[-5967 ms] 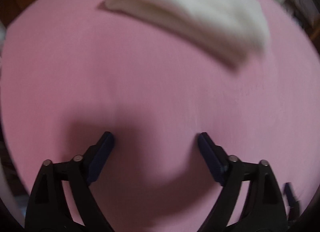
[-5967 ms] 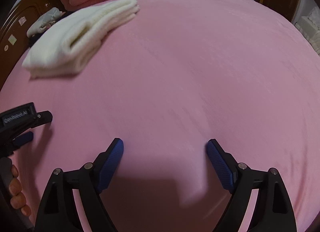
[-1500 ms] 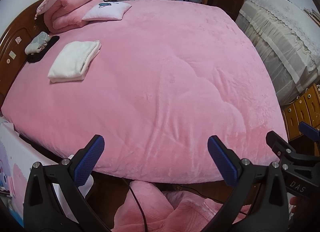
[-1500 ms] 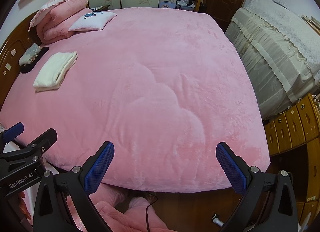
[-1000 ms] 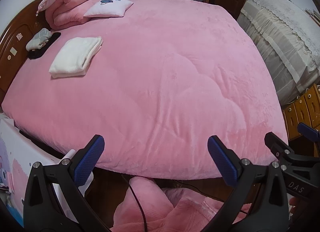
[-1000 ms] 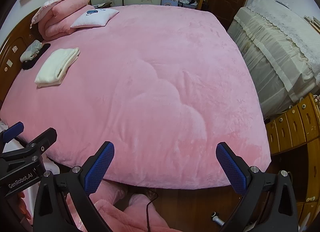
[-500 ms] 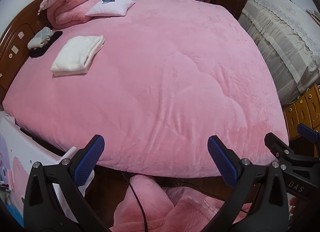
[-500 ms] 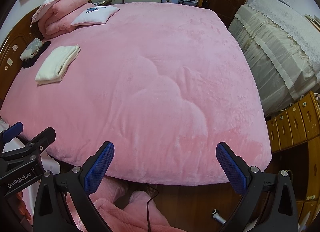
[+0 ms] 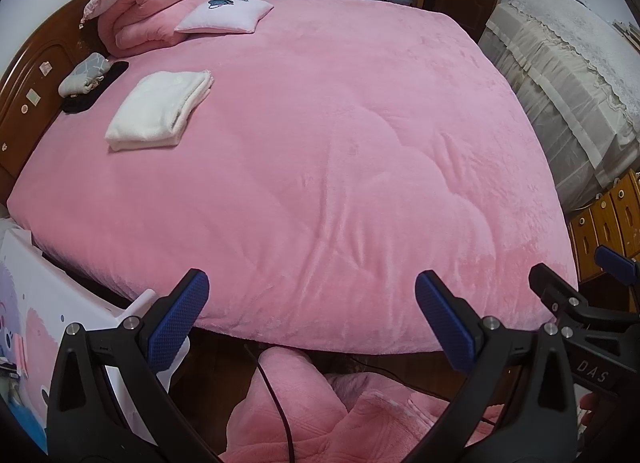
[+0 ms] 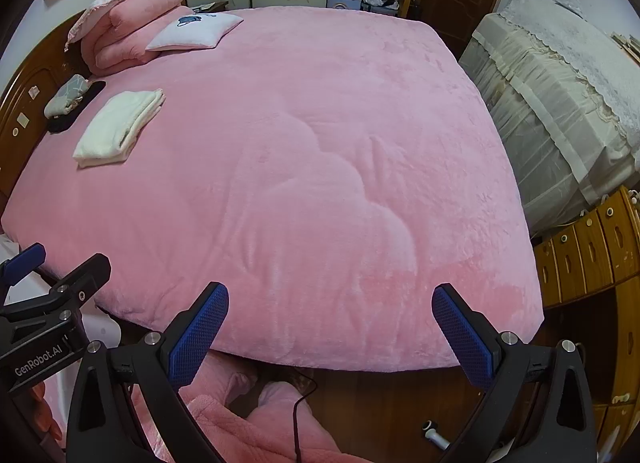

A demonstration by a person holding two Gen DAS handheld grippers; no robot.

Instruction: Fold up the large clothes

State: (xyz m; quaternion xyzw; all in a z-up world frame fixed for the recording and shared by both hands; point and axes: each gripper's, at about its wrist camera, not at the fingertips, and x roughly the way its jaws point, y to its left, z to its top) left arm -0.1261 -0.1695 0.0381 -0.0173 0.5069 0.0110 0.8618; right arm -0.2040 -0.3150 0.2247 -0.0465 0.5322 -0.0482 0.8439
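a wide pink bed [image 9: 320, 143] fills the view. a folded white garment [image 9: 158, 111] lies at ten o'clock near the headboard [image 9: 28, 75]. left gripper [image 9: 310, 317] and right gripper [image 10: 328, 327] hover at six o'clock, jaws wide apart, holding nothing.

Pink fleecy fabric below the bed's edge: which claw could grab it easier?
Probably left. The pink fabric lies centred under the open left claw; from the right claw, also open, it sits off to the left.
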